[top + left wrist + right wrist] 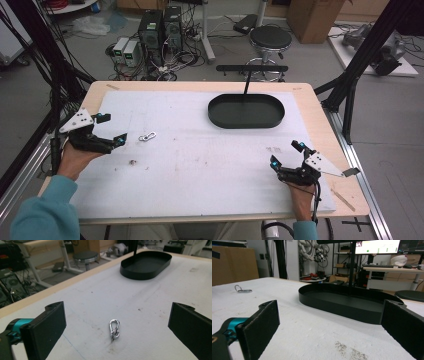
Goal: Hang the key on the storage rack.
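A small silver carabiner clip (147, 136) lies flat on the white mat, left of centre. In the left gripper view the clip (114, 329) sits a short way ahead, between the two spread jaws. My left gripper (111, 129) is open at the table's left side, just left of the clip and apart from it. A black oval tray (246, 111) stands at the back right, with a black T-shaped stand rising from it. My right gripper (286, 153) is open near the front right, empty, facing the tray (342, 303); the clip (242, 290) lies far off at left.
The white mat (200, 155) covers most of the wooden table (320, 125). A small dark speck of debris (133, 162) lies near the left front. Beyond the table's far edge are a stool (270, 39), computer cases and cables.
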The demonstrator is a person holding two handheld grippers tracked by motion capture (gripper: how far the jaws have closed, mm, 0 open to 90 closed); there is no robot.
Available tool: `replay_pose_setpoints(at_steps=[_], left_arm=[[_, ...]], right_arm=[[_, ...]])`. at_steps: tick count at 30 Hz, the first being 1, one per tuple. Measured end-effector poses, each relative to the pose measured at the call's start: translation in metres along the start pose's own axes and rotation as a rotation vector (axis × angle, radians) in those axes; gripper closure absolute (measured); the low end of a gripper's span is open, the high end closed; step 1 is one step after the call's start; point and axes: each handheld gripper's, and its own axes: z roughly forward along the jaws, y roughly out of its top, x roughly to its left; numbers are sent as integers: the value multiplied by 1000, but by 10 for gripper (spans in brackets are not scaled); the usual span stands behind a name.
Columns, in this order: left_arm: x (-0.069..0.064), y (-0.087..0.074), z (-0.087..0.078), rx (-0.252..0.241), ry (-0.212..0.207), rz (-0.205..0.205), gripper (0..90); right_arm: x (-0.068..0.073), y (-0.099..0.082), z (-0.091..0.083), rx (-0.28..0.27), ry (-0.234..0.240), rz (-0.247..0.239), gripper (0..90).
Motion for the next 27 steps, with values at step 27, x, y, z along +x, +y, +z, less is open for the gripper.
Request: replay_pose_setpoints(at_steps=[27], left_arm=[[19, 7, 65, 316, -58, 89, 179]], right_arm=[[0, 0, 0, -1, -1, -2, 18]])
